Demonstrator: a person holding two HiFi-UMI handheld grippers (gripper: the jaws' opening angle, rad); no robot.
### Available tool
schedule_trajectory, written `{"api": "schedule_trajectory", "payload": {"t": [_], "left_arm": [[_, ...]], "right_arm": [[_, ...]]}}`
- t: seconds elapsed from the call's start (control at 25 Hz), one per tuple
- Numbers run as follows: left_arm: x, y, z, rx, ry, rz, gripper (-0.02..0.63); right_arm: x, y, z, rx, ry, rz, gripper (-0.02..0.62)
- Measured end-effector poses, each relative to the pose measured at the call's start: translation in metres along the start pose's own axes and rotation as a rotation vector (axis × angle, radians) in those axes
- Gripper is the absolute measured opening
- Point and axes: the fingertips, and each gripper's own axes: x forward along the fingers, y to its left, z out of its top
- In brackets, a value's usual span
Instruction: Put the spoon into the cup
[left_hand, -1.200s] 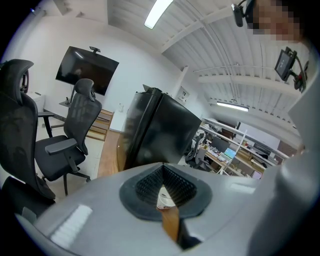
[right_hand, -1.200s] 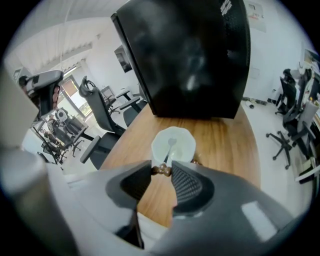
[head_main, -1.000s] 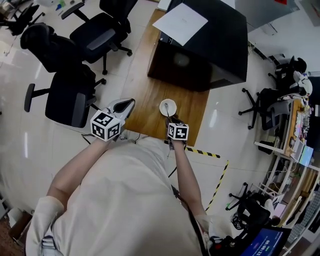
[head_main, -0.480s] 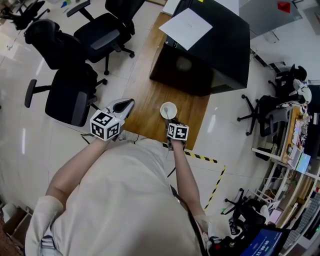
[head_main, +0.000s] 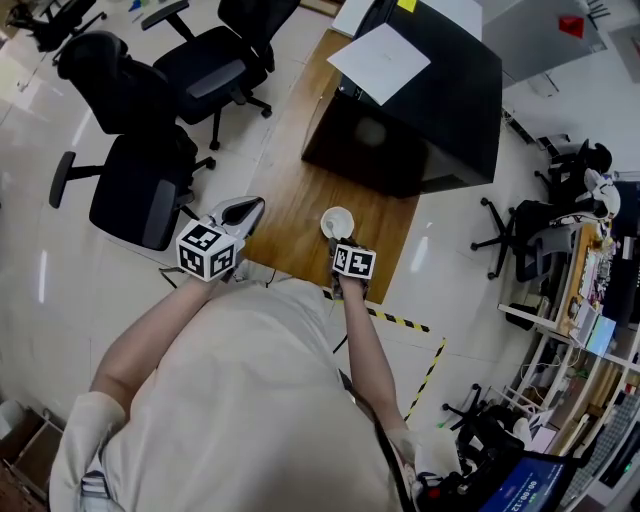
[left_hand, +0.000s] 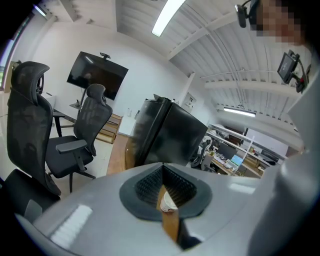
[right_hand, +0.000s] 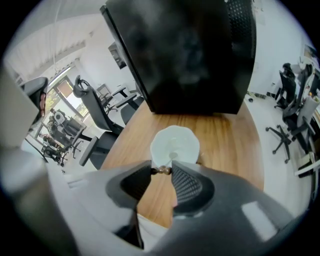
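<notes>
Nothing of consequence has shifted against the earlier head views: both hands sit as they did, and the cup (head_main: 340, 218) stands in the same place on the wooden table (head_main: 300, 200).

Nearest to me, my left gripper (left_hand: 162, 167) hangs by the table's near left edge. Its jaws are brought together with nothing between them, and it takes no part.

My right gripper (right_hand: 162, 171) points steeply down just short of the cup's near rim. Its jaws are part closed and pinch the brown end of the spoon (right_hand: 169, 159). From there the shaft slants forward over the rim, and the spoon's bowl is already down inside the cup. Farther off, the black box (right_hand: 190, 55) stands well behind the upright cup.

Judgement: the placing step is near its end. The next move calls for parting the right jaws so that the handle settles against the rim. After that I should draw the gripper up and back without nudging the cup.
</notes>
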Motion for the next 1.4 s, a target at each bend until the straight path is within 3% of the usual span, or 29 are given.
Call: {"api": "schedule_trajectory", "payload": {"t": [0.6,0.72,0.84,1.16,1.4], "left_arm": [[-0.023,0.012,0.004,-0.005,-0.022,0.006,0.000],[-0.025,0.010,0.001,-0.012,-0.023,-0.013,0.000],[-0.032,0.008,0.008,-0.019,-0.025,-0.036,0.000],[-0.043,0.017,0.006,-0.039,-0.002,-0.075,0.000],[-0.039,0.013,-0.008,-0.070,0.040,-0.138,0.000]], "right_arm": [[0.016,-0.001,-0.007,0.008,-0.006,-0.024,0.129],[0.010,-0.004,-0.011,-0.006,-0.030,-0.064,0.193],[-0.012,0.006,0.004,-0.014,-0.120,-0.076,0.215],[-0.091,0.084,0.073,-0.059,-0.490,0.057,0.215],[-0.141,0.145,0.102,-0.074,-0.671,0.132,0.207]]}}
